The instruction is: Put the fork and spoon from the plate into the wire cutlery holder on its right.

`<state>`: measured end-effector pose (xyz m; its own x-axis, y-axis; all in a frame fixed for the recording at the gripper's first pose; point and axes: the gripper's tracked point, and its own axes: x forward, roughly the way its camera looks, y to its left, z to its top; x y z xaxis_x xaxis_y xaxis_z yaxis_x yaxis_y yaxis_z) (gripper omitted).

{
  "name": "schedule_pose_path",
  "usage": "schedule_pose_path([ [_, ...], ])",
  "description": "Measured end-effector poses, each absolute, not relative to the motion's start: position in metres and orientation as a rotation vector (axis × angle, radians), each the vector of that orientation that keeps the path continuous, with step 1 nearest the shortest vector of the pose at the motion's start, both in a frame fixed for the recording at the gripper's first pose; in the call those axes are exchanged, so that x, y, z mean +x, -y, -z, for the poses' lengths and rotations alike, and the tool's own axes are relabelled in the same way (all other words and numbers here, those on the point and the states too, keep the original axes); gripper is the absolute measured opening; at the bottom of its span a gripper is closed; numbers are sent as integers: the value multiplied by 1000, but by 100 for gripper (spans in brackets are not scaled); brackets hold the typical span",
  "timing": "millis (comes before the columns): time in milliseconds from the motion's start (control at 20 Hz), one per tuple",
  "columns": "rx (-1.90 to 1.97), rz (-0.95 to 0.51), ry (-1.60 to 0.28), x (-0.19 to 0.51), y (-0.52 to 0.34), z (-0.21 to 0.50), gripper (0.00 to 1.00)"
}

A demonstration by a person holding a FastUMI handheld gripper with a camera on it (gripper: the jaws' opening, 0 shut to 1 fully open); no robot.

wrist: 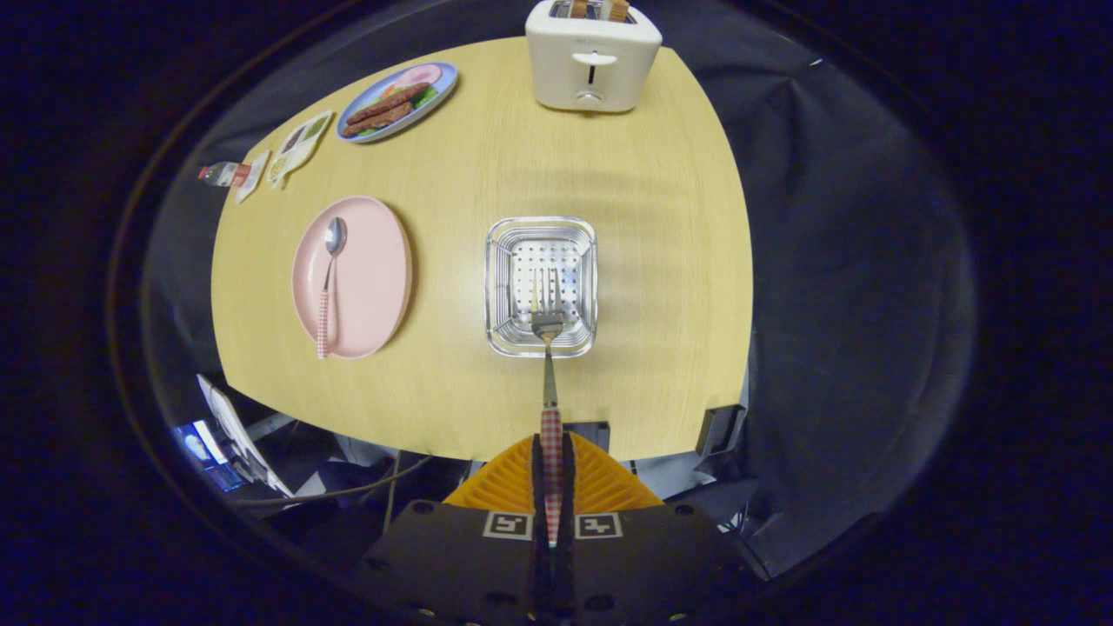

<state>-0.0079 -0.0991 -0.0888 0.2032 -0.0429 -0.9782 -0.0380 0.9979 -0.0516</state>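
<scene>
The tongs (551, 452) are clamping the checked handle of the fork (549, 365), both fingers (537, 474) pressing on it from either side, so the fork is sticking straight out ahead of them. Its tines are hanging over the near edge of the wire cutlery holder (541, 287), pointing into the opening; whether they are touching the rim cannot be told from this high angle. The holder is standing on the pale wooden worktop (609, 191), its perforated bottom showing through the open top. To the holder's left, well apart from it, the pink plate (369, 278) is lying with the spoon (329, 283) resting on it, bowl toward the far side and checked handle toward the near rim. Beyond the holder a white toaster (592, 61) is sitting at the worktop's far edge with slices poking out of its slots. At the far left corner a blue plate of food (398, 100) is sitting beside a few small packets (300, 146).
</scene>
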Motion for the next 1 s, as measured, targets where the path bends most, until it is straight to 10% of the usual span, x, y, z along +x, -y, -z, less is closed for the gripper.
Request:
schedule_pose_path([
  [1000, -44, 22, -1497, 42, 101, 87, 11],
])
